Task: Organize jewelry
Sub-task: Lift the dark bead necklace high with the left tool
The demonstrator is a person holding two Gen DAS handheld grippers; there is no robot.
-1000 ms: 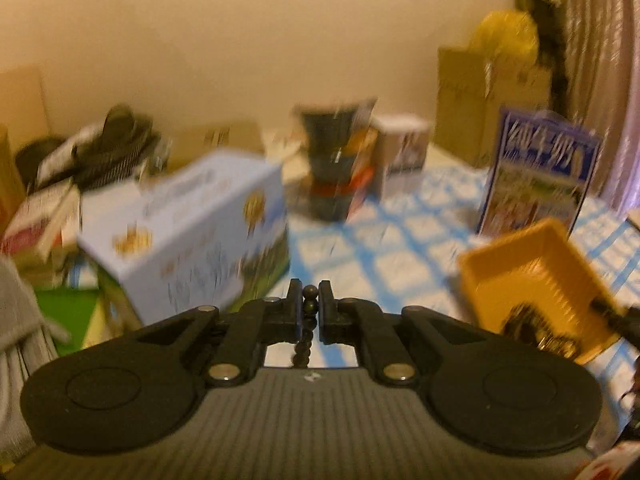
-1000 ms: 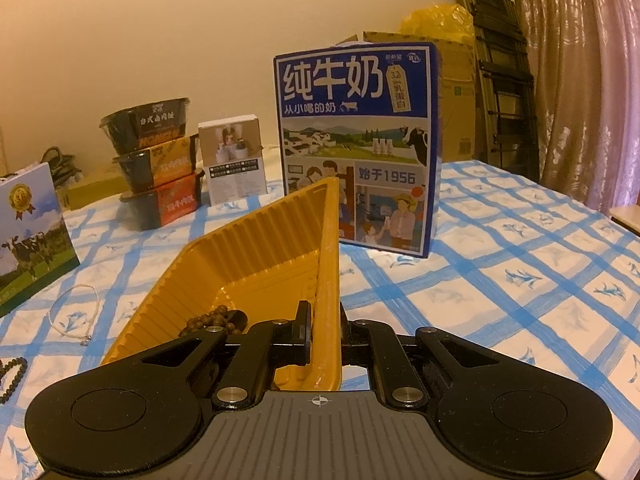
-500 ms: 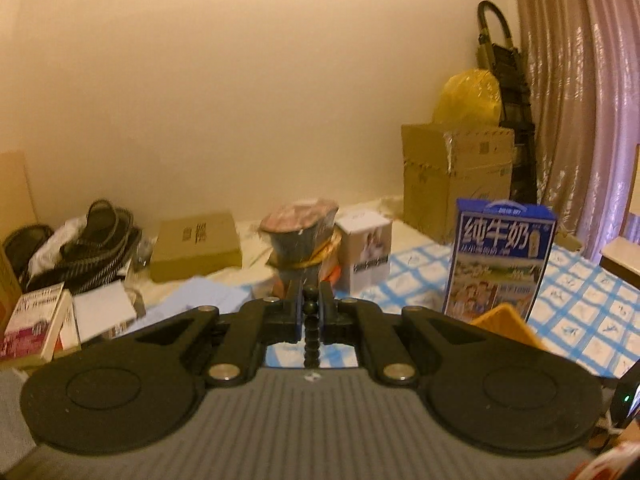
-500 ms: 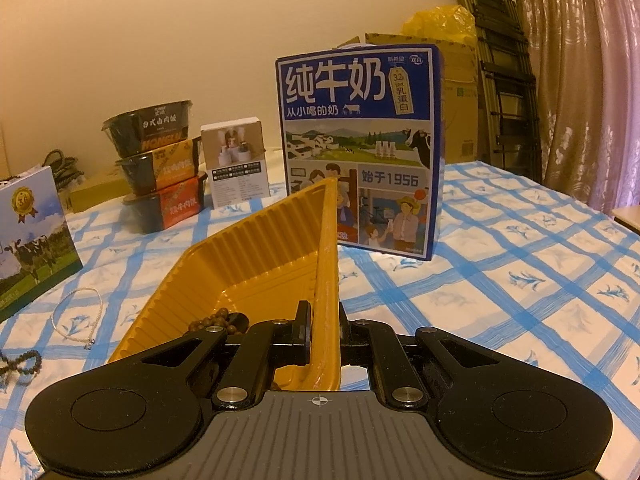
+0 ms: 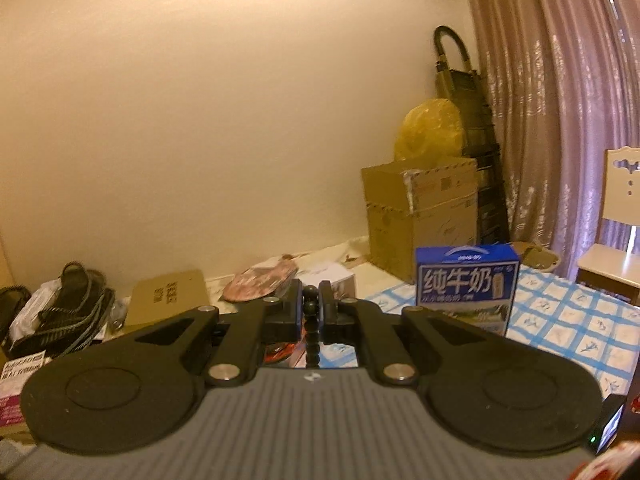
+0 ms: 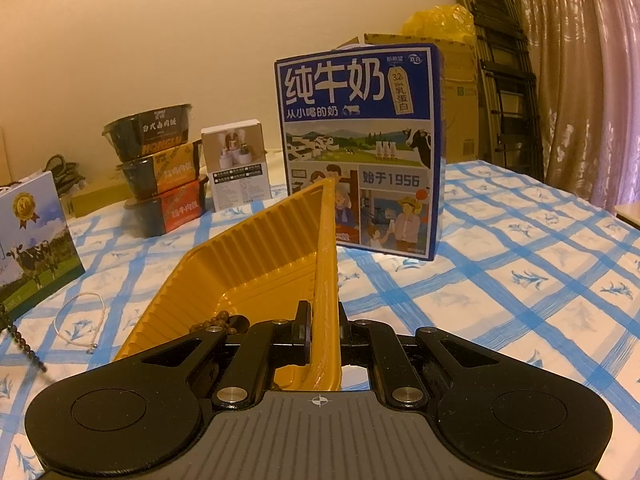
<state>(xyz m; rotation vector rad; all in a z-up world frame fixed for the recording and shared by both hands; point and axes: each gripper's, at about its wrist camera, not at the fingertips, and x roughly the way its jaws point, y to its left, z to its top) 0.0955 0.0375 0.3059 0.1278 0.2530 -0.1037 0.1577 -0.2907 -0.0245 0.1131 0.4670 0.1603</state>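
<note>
Bead string [image 5: 311, 330] pinched in left gripper [image 5: 310, 312], jaws clenched on it, dark round beads hanging down between the pads, lifted clear of the bench [image 6: 520, 264]. In the right wrist view the same dark beads dangle at the far left edge above the cloth. Right gripper [image 6: 323, 332] clamped on the near wall of the yellow tray [image 6: 256, 256], tray tilted up off the bench at that corner, far tip pointing at the blue milk carton [image 6: 360, 140]. Brown bead bracelet [image 6: 218, 322] lies in the tray's low corner, just left of the right gripper. Thin white pearl bracelet [image 6: 78, 320] flat on the blue-checked cloth, left of the tray, apart from it. Cow-print box [image 6: 34, 240] at the left edge. Stacked black food bowls [image 6: 160, 168] and small white box [image 6: 236, 164] behind the tray. Cardboard box [image 5: 420, 216] and yellow bag [image 5: 434, 128] by the wall, curtain [image 5: 560, 100] to the right.
</note>
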